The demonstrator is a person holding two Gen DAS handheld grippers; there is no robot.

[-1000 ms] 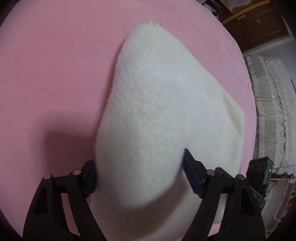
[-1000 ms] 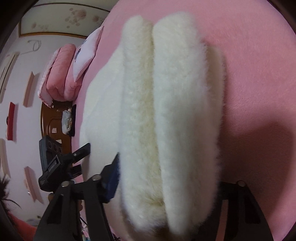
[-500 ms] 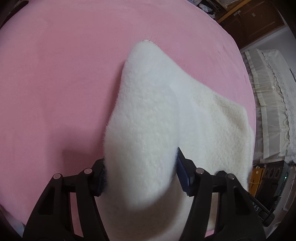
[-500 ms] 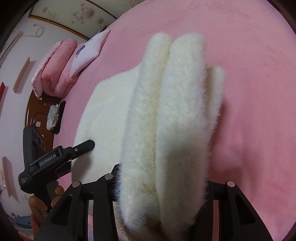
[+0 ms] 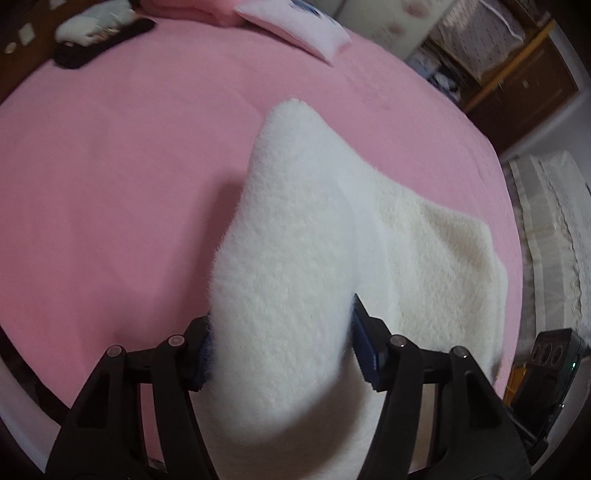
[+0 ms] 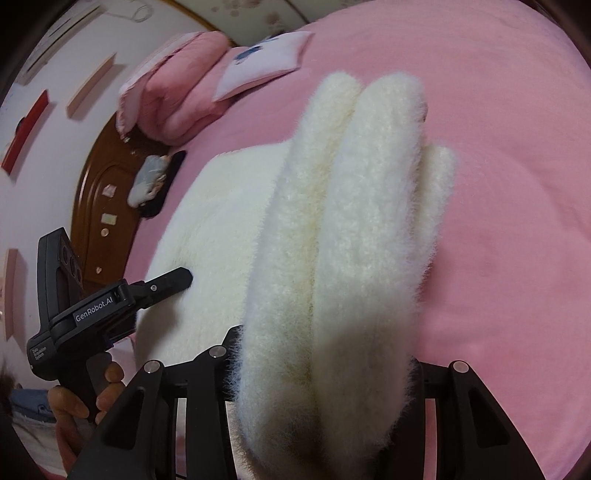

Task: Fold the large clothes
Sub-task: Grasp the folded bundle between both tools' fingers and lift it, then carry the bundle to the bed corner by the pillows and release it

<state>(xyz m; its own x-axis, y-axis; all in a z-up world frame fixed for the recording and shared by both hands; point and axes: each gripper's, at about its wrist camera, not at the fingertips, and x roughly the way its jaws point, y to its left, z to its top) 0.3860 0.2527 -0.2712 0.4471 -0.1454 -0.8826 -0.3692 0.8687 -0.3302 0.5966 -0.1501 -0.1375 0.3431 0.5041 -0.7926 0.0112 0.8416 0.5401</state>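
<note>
A large white fluffy garment lies on a pink bed. My left gripper is shut on a thick fold of it and holds that fold above the flat part. My right gripper is shut on several bunched layers of the same garment, which rise in front of the camera and hide its fingertips. The flat part lies to the left in the right wrist view. The left gripper shows there too, gripping the garment's near edge.
Pink bedding and a pale pillow lie at the bed's head, by a brown headboard. A dark item with a white bundle sits at the far edge. Wooden furniture and a white covered piece stand beside the bed.
Both grippers have pulled back and tilted up with the garment still held. More of the bed, pillows and headboard has come into view. The folded layers sit farther from the cameras.
</note>
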